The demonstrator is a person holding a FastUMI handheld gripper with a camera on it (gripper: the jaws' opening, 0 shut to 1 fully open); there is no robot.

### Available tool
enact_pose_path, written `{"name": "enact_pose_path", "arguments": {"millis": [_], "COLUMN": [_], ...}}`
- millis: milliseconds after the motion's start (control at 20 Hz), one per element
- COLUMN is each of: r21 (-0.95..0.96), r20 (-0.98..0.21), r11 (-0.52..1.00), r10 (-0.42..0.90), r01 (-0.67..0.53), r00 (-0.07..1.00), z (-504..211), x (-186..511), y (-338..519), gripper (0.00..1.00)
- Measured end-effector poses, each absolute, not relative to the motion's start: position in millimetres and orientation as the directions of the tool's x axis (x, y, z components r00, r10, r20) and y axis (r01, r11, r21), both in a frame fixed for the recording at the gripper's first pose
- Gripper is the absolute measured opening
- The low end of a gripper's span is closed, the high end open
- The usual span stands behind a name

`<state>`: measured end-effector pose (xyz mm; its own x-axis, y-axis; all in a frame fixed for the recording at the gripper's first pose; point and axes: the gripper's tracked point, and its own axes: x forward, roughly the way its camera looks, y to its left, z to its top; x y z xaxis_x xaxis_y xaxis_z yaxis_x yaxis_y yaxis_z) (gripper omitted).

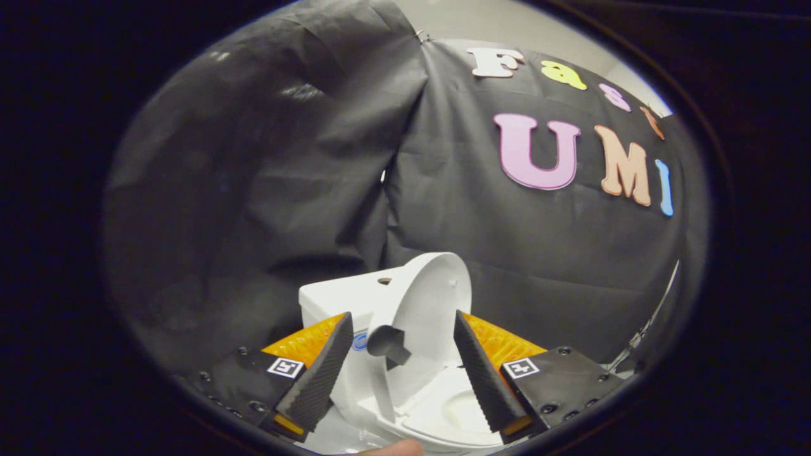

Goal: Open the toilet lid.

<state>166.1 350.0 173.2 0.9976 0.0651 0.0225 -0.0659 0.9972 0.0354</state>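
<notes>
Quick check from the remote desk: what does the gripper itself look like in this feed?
The gripper has two wedge-shaped fingers with black ribbed pads and orange backs. Each is mounted on a black plate with screws and a small square black-and-white marker. The fingers stand apart, open, either side of the raised toilet lid.

The gripper (pixel 402 361) stood with fingers spread, a free gap between them — blocked just ahead by the raised toilet lid (pixel 431 304) leaning on the tank (pixel 336 297).

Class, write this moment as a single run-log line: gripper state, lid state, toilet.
gripper: open, fingers apart, touching nothing | toilet lid: raised upright between fingers | toilet bowl: exposed | tank: behind lid
</notes>
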Motion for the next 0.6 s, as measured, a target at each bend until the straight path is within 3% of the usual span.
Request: {"name": "enact_pose_path", "arguments": {"millis": [600], "r21": [0.055], "r20": [0.026], "r11": [0.995], "r10": [0.079], "r01": [-0.081], "r00": [0.997], "z": [169.7], "x": [107.7], "y": [236.0], "gripper": [0.98]}}
